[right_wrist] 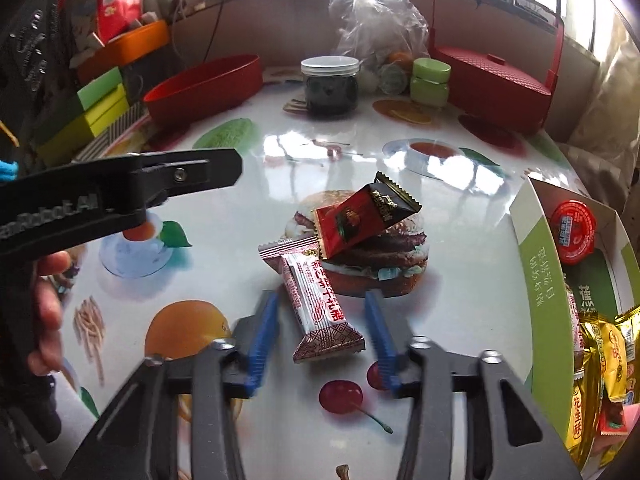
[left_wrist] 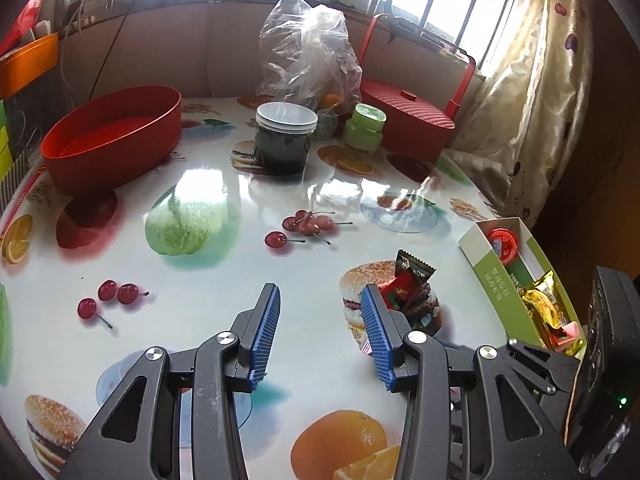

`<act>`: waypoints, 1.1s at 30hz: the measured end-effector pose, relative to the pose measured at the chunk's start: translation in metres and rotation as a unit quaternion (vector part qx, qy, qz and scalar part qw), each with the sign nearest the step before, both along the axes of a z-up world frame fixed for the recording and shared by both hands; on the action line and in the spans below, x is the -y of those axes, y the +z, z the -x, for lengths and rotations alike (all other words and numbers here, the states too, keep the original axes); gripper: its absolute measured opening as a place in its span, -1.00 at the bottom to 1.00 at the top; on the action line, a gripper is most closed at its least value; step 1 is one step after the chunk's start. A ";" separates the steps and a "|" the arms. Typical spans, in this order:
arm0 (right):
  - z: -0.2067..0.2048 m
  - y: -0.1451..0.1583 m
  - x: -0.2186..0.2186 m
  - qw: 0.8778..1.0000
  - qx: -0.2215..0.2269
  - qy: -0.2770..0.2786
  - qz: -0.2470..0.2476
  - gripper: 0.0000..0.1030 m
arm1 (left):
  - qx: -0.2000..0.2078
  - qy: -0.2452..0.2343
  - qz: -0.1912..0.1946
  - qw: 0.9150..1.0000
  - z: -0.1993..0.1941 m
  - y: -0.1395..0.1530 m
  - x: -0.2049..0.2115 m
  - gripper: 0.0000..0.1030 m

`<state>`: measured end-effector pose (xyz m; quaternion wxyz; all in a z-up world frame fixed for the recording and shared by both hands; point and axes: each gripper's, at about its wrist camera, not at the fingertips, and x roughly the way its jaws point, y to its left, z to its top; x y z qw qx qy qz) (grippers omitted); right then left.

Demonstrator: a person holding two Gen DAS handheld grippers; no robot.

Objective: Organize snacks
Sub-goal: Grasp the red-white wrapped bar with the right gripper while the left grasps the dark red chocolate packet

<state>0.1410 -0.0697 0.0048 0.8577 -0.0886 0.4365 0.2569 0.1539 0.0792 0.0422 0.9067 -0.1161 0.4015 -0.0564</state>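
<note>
Two wrapped snacks lie on the fruit-print table: a red-and-black packet (right_wrist: 362, 218) resting on a long maroon-and-white bar (right_wrist: 318, 300). My right gripper (right_wrist: 322, 314) is open, low over the table, its blue fingers either side of the bar's near end. My left gripper (left_wrist: 320, 306) is open and empty over the table; the red-and-black packet (left_wrist: 408, 286) sits just past its right finger. A green-and-white box (right_wrist: 542, 280) at the right holds a red jelly cup (right_wrist: 572, 230) and gold-wrapped snacks (right_wrist: 604, 364).
An open red oval container (left_wrist: 116, 136) stands back left. A dark jar with a white lid (left_wrist: 285, 138), a green jar (left_wrist: 364, 126), a clear plastic bag (left_wrist: 308, 52) and a lidded red basket (left_wrist: 412, 120) stand at the back. A curtain hangs right.
</note>
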 end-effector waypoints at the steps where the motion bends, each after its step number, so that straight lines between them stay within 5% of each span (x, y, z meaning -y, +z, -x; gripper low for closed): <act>1: 0.000 0.000 0.002 1.000 0.000 -0.004 0.001 -0.50 | 0.001 -0.003 0.003 1.000 -0.002 0.000 0.001 -0.15; 16: 0.006 0.004 0.043 0.996 -0.008 -0.085 0.006 -0.55 | -0.010 -0.065 -0.003 0.998 -0.024 -0.013 0.037 -0.15; 33: 0.009 0.002 0.060 0.994 -0.014 -0.105 -0.017 -0.55 | -0.037 -0.127 -0.083 0.988 -0.048 -0.035 0.087 -0.15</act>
